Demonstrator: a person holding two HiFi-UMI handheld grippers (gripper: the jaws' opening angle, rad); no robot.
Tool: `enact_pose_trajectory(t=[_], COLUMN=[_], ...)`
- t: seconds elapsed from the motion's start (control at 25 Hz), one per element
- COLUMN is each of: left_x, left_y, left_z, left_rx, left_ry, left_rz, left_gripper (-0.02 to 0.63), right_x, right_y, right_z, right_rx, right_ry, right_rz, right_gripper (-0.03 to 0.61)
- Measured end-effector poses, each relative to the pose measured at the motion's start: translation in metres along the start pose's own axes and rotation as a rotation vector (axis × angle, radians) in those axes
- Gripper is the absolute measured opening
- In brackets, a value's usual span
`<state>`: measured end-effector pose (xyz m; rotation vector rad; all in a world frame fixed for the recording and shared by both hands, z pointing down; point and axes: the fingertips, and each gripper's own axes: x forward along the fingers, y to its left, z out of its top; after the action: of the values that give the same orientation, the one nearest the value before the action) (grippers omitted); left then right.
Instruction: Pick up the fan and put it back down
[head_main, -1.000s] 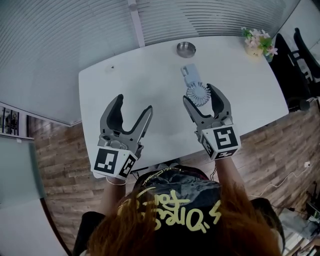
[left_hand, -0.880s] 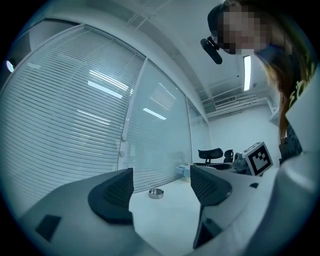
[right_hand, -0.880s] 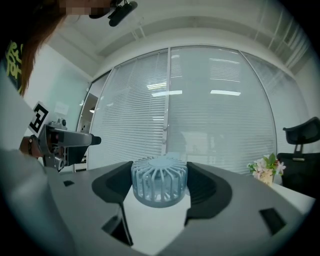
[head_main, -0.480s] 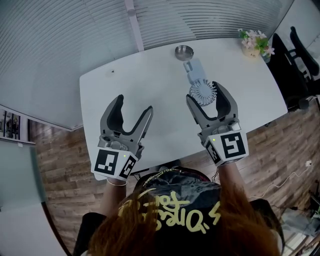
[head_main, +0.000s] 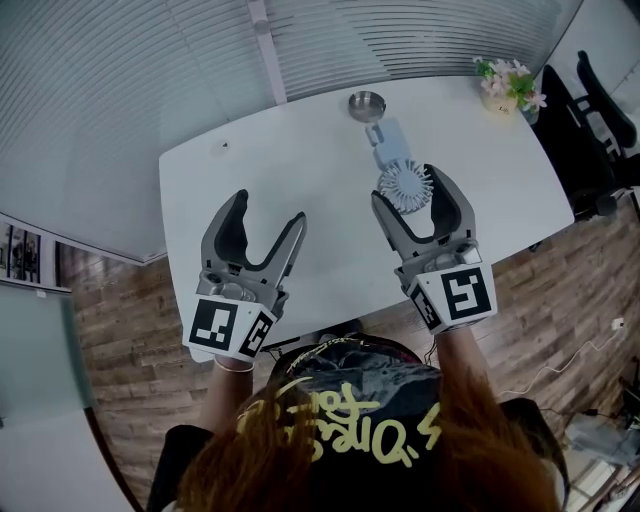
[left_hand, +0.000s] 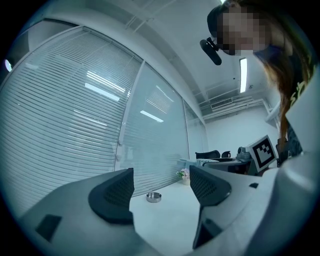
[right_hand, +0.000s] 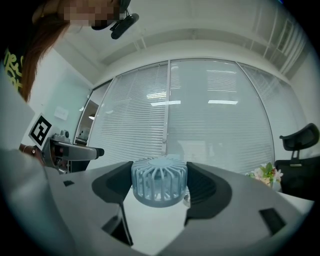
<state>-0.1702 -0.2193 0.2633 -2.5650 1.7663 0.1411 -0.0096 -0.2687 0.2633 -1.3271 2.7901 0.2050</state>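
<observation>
Head view: I look steeply down on a white counter (head_main: 280, 160) with rounded corners. My left hand-held gripper (head_main: 268, 215) hovers over its near edge, jaws spread wide and empty. My right hand-held gripper (head_main: 410, 190) is clamped on the round ribbed head of a small pale blue plastic fan (head_main: 405, 185). The fan's body juts out beyond the jaws toward a round steel dish (head_main: 367, 102) near the far edge. A pot of pink and white flowers (head_main: 510, 82) stands at the far right corner, and a black office chair (head_main: 600, 110) is beyond it.

Left gripper view: both dark pads stand well apart with nothing between them. The steel dish sits far off on the counter.

Right gripper view: the fan's head fills the gap, with a pad pressed against each side. I judge that it is held clear of the counter.

Risks: the grip is on the curved head alone, so the overhanging body could make the fan swivel or slip out. Squeezing harder might bend the thin ribs. If I set it down tilted or too far forward, it could topple or knock the dish.

Writing: I can make out no brand on the fan. Each gripper's cube (head_main: 457, 293) shows black-and-white square markers. A black cap (head_main: 350, 410) at the bottom of the head view carries yellow scrawled lettering that I cannot read.
</observation>
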Motion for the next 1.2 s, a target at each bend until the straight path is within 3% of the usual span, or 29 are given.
enact_pose_trajectory(t=[0.4, 0.96, 1.2], left_x=[0.023, 0.078, 0.091], left_y=[-0.02, -0.102, -0.129], left_z=[-0.006, -0.024, -0.029], left_rx=[-0.018, -0.063, -0.077], left_ry=[0.007, 0.037, 0.048], left_rz=[-0.092, -0.367, -0.439], left_gripper=[0.337, 0.334, 0.333], right_x=[-0.021, -0.103, -0.13], right_y=[-0.023, -0.086, -0.103], right_z=[0.002, -0.002, -0.004], right_rx=[-0.001, -0.024, -0.017], right_ry=[0.012, 0.047, 0.061], right_rz=[-0.091, -0.36, -0.434], right_gripper=[0.331, 0.33, 0.331])
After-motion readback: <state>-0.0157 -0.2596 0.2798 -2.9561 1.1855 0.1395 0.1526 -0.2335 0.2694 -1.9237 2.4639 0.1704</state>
